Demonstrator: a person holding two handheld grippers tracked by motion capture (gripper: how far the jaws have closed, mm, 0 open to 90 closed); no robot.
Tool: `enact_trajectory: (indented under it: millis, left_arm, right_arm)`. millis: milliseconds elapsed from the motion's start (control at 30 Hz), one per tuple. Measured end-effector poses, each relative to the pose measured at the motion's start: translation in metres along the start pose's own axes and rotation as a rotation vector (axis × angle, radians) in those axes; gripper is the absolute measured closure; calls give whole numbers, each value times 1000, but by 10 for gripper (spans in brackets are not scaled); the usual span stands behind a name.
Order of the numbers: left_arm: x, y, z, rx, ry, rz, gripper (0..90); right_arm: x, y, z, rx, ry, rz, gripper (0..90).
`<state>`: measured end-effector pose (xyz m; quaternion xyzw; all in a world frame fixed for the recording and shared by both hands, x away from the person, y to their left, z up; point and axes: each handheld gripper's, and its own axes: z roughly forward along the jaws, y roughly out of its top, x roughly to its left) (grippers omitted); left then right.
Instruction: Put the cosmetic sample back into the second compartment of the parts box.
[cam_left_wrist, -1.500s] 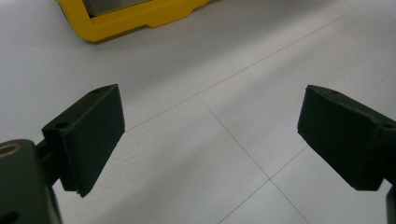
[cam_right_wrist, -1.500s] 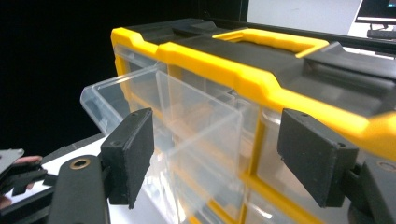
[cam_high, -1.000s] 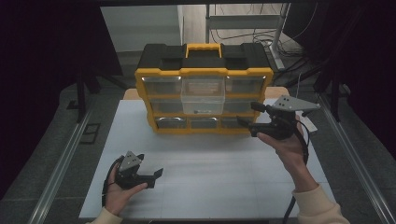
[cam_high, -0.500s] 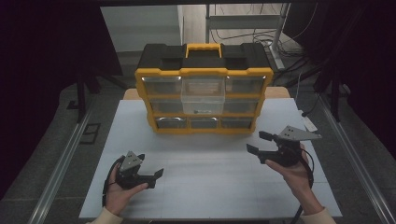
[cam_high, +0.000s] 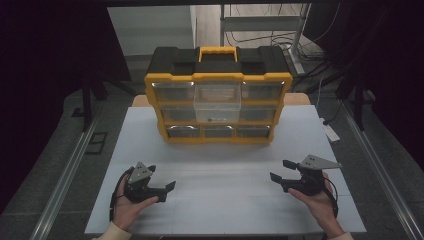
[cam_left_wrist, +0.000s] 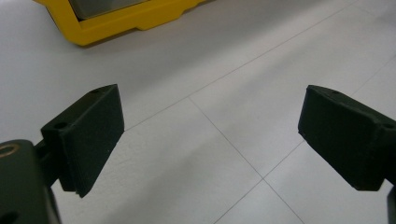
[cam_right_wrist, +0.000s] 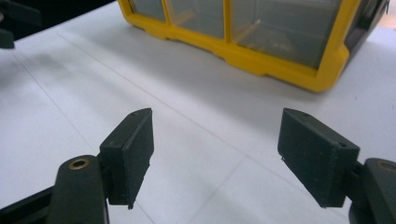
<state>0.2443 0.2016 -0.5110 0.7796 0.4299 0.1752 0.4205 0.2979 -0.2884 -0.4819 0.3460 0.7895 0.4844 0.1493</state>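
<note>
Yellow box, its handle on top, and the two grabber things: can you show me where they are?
Yellow box (cam_high: 218, 136): high view, on its bottom yellow frame.
Handle (cam_high: 218, 52): high view, on the yellow grip.
Left gripper (cam_high: 161, 191): high view, between its open jaws.
Right gripper (cam_high: 282, 170): high view, between its open jaws.

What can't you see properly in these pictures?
- What lies inside the drawers of the yellow organizer: too small and dim in the high view; glare on the clear fronts in the right gripper view.
- Most of the organizer in the left gripper view: cut off by the top edge, one corner left.
- The left gripper in the right gripper view: cut off at the top left edge.
</note>
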Motion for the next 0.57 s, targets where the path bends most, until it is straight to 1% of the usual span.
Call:
enact_trajectory:
  millis: [67,167,567]
  left_arm:
    - [0,0,1,1,-3,-2,78]
    - [0,-1,1,2,-2,-3,78]
    - [0,0,0,1,0,-5,78]
  right_arm:
    - [-1,-4,1,9,-4,8,274]
    - [-3,-6,2,11,-7,3,274]
    - [-3,-6,1,4,-9,3,274]
